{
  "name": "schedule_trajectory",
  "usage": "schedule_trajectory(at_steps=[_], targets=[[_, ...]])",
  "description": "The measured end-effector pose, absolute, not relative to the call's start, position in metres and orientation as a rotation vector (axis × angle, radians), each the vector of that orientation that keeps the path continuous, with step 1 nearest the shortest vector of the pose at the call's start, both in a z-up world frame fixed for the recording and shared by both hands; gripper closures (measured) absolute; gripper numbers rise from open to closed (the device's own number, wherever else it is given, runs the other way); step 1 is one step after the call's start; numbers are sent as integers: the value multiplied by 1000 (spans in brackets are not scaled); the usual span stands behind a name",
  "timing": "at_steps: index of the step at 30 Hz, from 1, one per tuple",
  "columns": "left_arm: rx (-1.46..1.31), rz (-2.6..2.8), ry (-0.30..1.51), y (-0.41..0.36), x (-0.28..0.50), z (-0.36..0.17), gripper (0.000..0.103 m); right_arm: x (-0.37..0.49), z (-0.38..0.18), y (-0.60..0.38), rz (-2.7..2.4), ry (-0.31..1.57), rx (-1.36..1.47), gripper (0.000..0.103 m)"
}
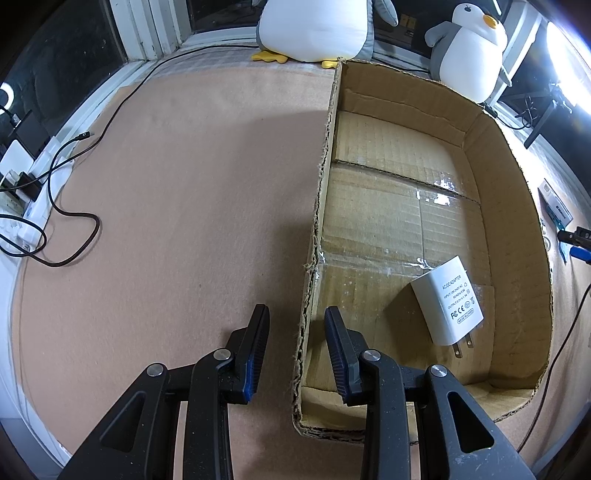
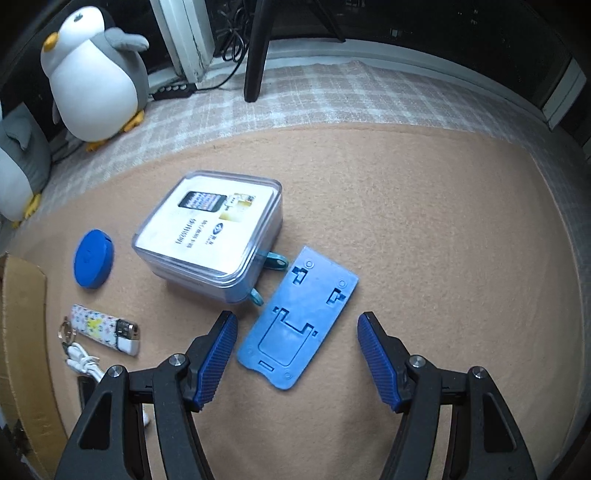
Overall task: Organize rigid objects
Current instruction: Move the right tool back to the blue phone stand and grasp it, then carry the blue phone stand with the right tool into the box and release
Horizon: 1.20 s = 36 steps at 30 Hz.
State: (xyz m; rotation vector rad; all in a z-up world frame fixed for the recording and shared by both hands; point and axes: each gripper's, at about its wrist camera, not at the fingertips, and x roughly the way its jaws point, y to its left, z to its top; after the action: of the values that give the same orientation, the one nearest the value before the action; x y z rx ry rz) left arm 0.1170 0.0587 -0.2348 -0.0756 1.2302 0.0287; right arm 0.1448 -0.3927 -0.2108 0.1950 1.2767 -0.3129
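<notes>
right tongs (image 2: pixel 295 338) gape above blue phone stand (image 2: pixel 295 325).

Both wrist views look steeply down; the cardboard box (image 1: pixel 491 192) probably appears in both.

"AC/DC ADAPTER", seemingly "FC CE", on charger (image 1: pixel 448 302)

large penguin (image 1: pixel 314 29) head cut off
</notes>
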Motion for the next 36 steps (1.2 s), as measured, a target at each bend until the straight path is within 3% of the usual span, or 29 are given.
schedule_trajectory(at_steps=[14, 19, 24, 36], targets=[[-69, 29, 1231, 59, 118, -235, 69, 137, -210, -428, -262, 1313, 238, 38], [-73, 30, 1230, 58, 119, -235, 69, 142, -211, -429, -268, 1326, 214, 48], [-75, 31, 1229, 58, 118, -235, 69, 138, -208, -431, -277, 1322, 221, 69], [-75, 31, 1229, 57, 119, -235, 69, 112, -196, -436, -261, 1290, 274, 70]])
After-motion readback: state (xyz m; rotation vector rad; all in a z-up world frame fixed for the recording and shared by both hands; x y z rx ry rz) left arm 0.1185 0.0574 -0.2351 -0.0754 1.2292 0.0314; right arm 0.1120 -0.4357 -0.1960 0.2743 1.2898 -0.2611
